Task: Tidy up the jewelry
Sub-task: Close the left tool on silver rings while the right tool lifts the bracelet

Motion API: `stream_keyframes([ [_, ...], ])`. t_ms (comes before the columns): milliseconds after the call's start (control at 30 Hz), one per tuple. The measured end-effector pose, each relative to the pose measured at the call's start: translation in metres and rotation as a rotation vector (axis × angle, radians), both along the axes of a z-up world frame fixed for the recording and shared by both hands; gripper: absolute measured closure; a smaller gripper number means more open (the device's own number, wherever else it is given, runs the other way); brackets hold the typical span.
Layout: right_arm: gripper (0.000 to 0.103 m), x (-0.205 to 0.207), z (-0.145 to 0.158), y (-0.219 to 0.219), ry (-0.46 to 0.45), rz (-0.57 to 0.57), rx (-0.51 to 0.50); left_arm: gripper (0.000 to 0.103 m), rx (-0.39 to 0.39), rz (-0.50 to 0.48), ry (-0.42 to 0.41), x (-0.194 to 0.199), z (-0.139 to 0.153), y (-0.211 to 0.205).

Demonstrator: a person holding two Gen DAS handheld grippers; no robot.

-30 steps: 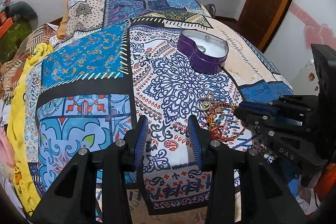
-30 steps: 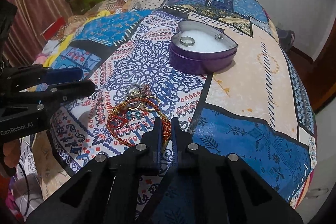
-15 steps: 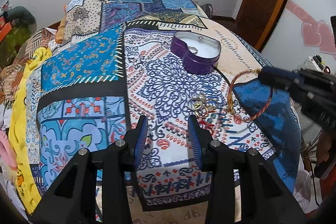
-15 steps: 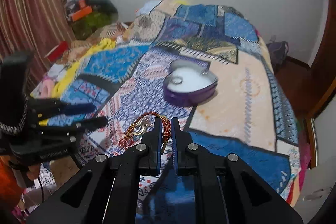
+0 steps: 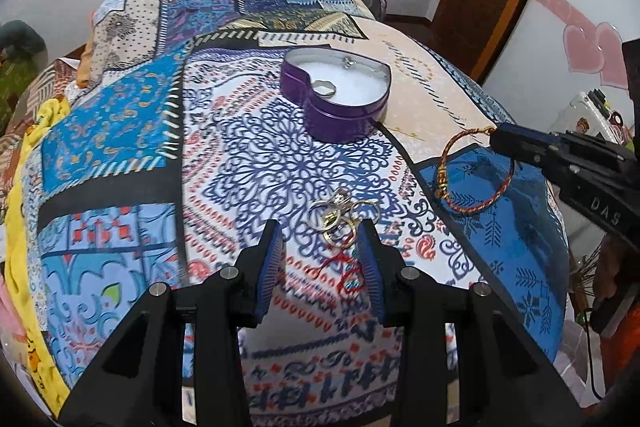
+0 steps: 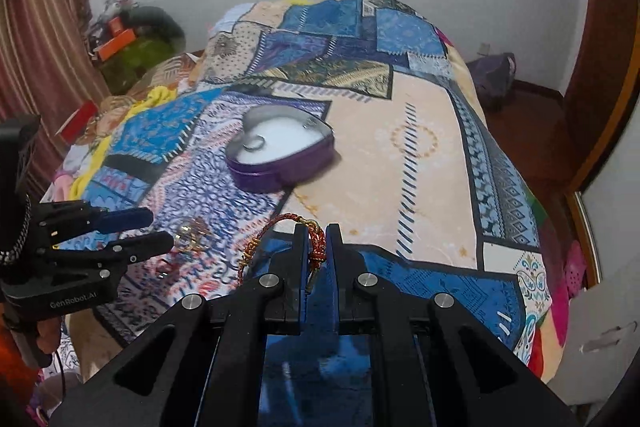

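A: Right gripper (image 6: 317, 241) first: jaws pinched tight on the red-and-gold braided thread bracelet (image 6: 280, 227), low in the centre of its own view, the loop hanging off to the left, clear of the patterned patchwork bedspread (image 6: 400, 155).

B: And it looks feather-light, limp cord. That pinch near the knotted end seems right to me; grab mid-loop and it would flop or snag.

A: Left gripper (image 5: 320, 251) at bottom centre of its view, fingers apart, nothing between the pads. Just beyond its tips, a cluster of thin gold metal rings (image 5: 340, 217) on the cloth.

B: Small, hard, slippery I'd guess. Better taken one rim at a time.

A: Further out, upper middle: the purple heart-shaped tin (image 5: 336, 99), open, white lining, one silver ring (image 5: 325, 89) inside.

B: The likely destination; a soft drop should do.
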State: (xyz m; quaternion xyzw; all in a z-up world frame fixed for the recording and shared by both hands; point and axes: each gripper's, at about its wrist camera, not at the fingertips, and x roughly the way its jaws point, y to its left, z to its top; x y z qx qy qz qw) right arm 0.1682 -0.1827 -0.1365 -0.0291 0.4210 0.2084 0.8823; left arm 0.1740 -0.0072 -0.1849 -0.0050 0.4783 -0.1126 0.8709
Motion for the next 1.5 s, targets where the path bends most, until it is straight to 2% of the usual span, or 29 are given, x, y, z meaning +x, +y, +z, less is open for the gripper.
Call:
stream_keyframes([
  [233, 0.096, 0.007, -0.016, -0.004, 0.039, 0.001, -0.001, 0.065, -0.004, 0.022, 0.003, 0.016, -0.006, -0.004],
  [500, 0.095, 0.006, -0.027, -0.001, 0.07, 0.017, -0.004, 0.066, -0.022, 0.042, -0.007, 0.016, -0.013, -0.003],
  [733, 0.095, 0.005, -0.028, 0.003, 0.073, 0.026, -0.014, 0.082, -0.033, 0.04, -0.008, 0.016, -0.014, -0.003],
  [833, 0.094, 0.006, -0.027, 0.001, 0.09, 0.025, -0.005, 0.083, -0.03, 0.036, -0.012, 0.015, -0.013, -0.004],
  [900, 0.089, 0.009, -0.027, 0.0, 0.11, 0.026, 0.012, 0.083, -0.027, 0.034, -0.015, 0.015, -0.013, -0.004],
  [1033, 0.079, 0.007, -0.024, -0.003, 0.131, 0.03, 0.041, 0.083, -0.024, 0.032, -0.026, 0.011, -0.009, -0.005],
  [1500, 0.078, 0.003, -0.03, 0.007, 0.076, 0.033, -0.04, 0.084, -0.021, 0.048, -0.116, -0.003, 0.023, 0.005],
])
